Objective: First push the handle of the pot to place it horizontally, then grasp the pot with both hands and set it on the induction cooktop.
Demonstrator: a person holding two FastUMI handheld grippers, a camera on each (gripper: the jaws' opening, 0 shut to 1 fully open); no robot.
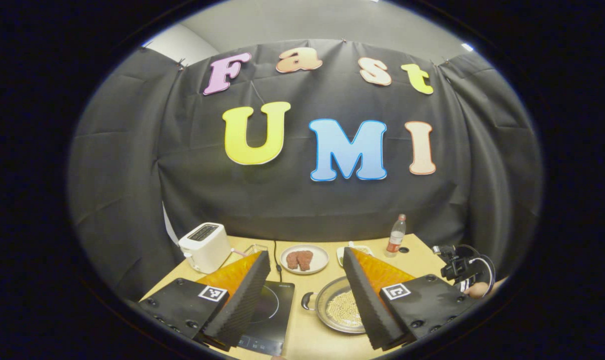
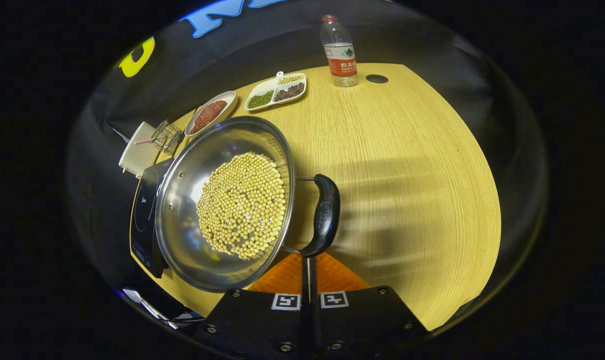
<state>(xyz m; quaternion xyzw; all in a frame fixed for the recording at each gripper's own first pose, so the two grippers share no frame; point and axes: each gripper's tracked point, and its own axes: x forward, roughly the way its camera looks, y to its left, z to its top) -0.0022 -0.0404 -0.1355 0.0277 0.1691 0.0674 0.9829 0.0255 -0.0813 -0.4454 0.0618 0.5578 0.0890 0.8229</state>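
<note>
Left gripper (image 1: 306,295) hangs wide open, nothing in it, cooktop (image 1: 268,310) under its near finger. Right gripper (image 2: 307,265) is clenched empty, tips just behind the pot's (image 2: 222,200) handle (image 2: 325,212). Looks like the handle-pushing step; next, a sideways nudge.
</note>
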